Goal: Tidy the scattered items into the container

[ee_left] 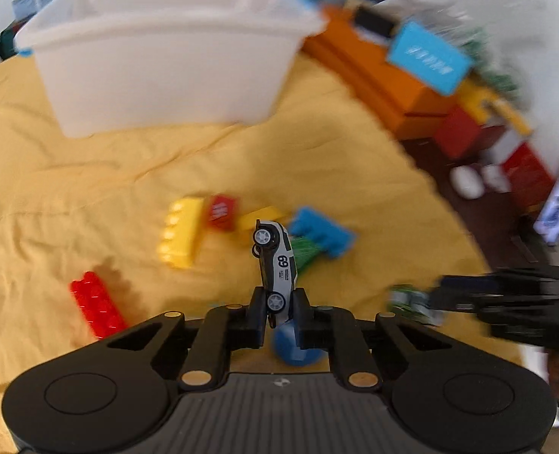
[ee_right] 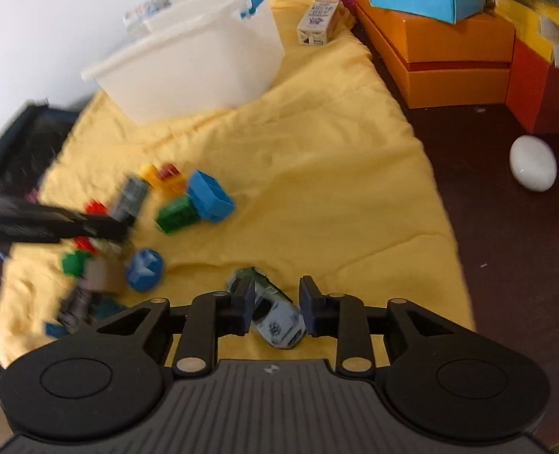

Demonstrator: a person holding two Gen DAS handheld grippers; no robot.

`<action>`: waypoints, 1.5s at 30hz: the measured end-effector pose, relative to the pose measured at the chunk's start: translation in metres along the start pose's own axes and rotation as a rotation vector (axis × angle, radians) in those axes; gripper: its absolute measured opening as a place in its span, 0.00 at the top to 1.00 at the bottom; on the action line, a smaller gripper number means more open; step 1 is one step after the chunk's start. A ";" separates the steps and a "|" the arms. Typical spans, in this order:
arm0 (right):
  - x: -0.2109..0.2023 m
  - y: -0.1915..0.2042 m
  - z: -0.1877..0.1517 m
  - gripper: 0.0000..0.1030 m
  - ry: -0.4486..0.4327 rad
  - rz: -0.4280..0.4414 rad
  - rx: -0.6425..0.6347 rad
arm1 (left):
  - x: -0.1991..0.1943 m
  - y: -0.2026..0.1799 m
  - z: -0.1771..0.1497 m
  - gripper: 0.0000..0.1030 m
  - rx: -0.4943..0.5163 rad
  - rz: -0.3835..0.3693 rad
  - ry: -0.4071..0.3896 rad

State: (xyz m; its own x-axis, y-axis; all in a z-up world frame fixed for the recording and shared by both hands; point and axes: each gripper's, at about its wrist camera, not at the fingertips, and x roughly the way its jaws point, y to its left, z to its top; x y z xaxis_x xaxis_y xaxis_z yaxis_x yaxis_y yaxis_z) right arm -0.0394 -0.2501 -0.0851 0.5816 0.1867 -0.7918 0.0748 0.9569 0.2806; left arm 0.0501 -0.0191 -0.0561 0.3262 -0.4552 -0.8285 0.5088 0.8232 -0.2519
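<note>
Yellow cloth (ee_left: 90, 174) is full of bricks, so most remains: left gripper (ee_left: 277, 312) clamps a white car (ee_left: 275, 261), right gripper (ee_right: 275, 304) stands apart around another car (ee_right: 275, 317), white container (ee_left: 165, 56) ahead.

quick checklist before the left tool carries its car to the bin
1. Left tool shut on white toy car marked 69: ok.
2. Car held only at its tail, standing on end: not ok, it may slip.
3. White plastic bin open-topped and ahead: ok.
4. Bin's inside has room: cannot tell.
5. Right tool off to the side, straddling a second pale toy car: ok.
</note>
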 end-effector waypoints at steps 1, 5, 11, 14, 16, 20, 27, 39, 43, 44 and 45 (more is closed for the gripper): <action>0.000 -0.001 -0.001 0.70 -0.006 -0.004 -0.011 | -0.004 -0.005 0.000 0.84 -0.001 -0.038 -0.005; -0.001 -0.006 0.001 0.69 -0.001 0.014 0.002 | 0.003 -0.027 -0.006 0.84 -0.041 -0.230 0.050; -0.007 0.003 0.002 0.54 -0.021 0.023 -0.110 | 0.035 -0.026 -0.025 0.82 -0.113 -0.194 0.176; -0.008 0.013 0.001 0.51 -0.020 0.013 -0.212 | 0.028 -0.027 -0.028 0.73 -0.082 -0.080 0.158; -0.009 0.023 -0.002 0.52 -0.010 0.001 -0.320 | 0.019 -0.031 -0.030 0.67 -0.036 -0.010 0.140; -0.004 0.041 -0.011 0.57 0.045 -0.028 -0.532 | 0.007 -0.045 -0.034 0.60 0.082 0.077 0.117; 0.006 0.041 -0.012 0.60 0.076 -0.021 -0.601 | 0.019 -0.072 -0.031 0.60 0.191 0.085 0.069; 0.018 0.034 -0.017 0.67 0.069 0.037 -0.646 | 0.043 -0.076 -0.035 0.68 0.155 0.152 0.066; 0.012 0.031 -0.015 0.68 0.074 0.035 -0.624 | 0.032 -0.078 -0.033 0.68 0.136 0.144 0.037; 0.008 0.029 -0.013 0.68 0.058 0.029 -0.611 | 0.027 -0.079 -0.032 0.68 0.140 0.149 0.018; 0.005 0.026 -0.011 0.68 0.041 0.026 -0.596 | 0.021 -0.080 -0.029 0.68 0.143 0.153 -0.003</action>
State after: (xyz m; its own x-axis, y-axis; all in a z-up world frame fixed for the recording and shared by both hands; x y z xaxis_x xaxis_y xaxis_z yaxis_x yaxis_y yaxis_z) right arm -0.0430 -0.2220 -0.0877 0.5448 0.2089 -0.8121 -0.4136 0.9094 -0.0435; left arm -0.0072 -0.0846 -0.0682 0.4110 -0.3298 -0.8499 0.5610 0.8263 -0.0493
